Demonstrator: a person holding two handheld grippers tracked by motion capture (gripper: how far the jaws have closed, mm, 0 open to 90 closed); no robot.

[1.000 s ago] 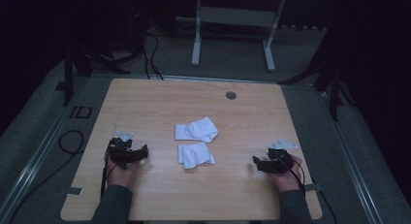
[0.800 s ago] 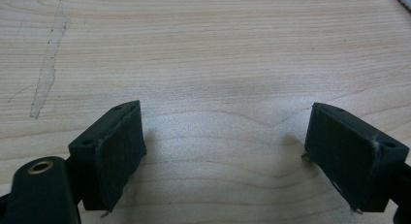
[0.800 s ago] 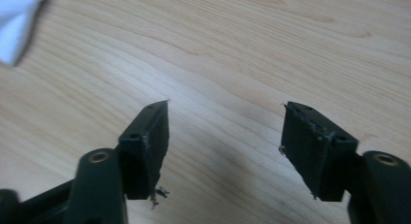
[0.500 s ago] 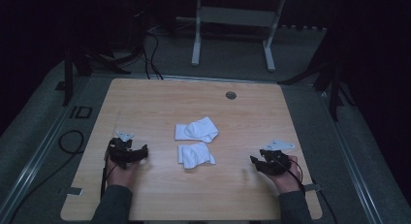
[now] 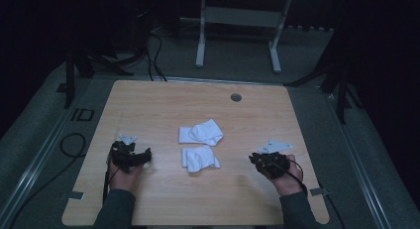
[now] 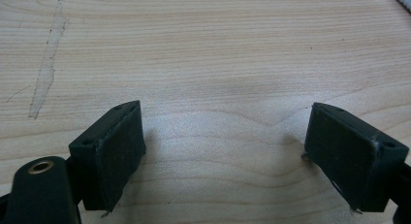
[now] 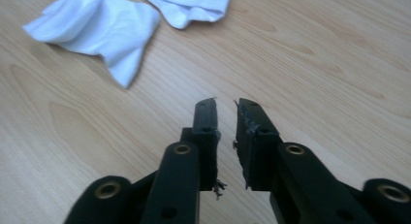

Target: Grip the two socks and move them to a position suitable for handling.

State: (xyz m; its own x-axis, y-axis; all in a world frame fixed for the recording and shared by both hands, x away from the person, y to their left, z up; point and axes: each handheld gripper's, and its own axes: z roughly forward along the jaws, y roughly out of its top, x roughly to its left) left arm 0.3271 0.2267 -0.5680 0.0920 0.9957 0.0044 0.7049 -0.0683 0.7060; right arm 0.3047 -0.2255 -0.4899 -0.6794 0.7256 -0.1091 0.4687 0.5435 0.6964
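Socks: two small white cotton socks, the nearer sock (image 5: 199,158) and the farther sock (image 5: 200,133), lying flat and crumpled mid-counter, just beside each other, between the two grippers.
Counter: light wood-grain counter (image 5: 163,105), a small round grey grommet (image 5: 236,97) near its far edge.
Left gripper: left gripper (image 5: 130,157) held low over the counter, jaws spread wide, nothing between them; in the left gripper view (image 6: 225,153) bare wood fills the gap, a pale scuff mark (image 6: 47,64) ahead and left of the jaws.
Right gripper: right gripper (image 5: 267,162) in the person's hand, jaws have just been closing and now stand nearly together, a thin slit left, nothing pinched between them.
Right gripper view: jaws (image 7: 226,132) point at bare wood; nearer sock (image 7: 97,25) lies ahead and left of the tips, well apart from them; farther sock (image 7: 189,6) beyond it, ahead of the tips.
Contact: neither sock touched by any jaw.
Left hand: wrapped around the gripper body, sleeve at the near counter edge.
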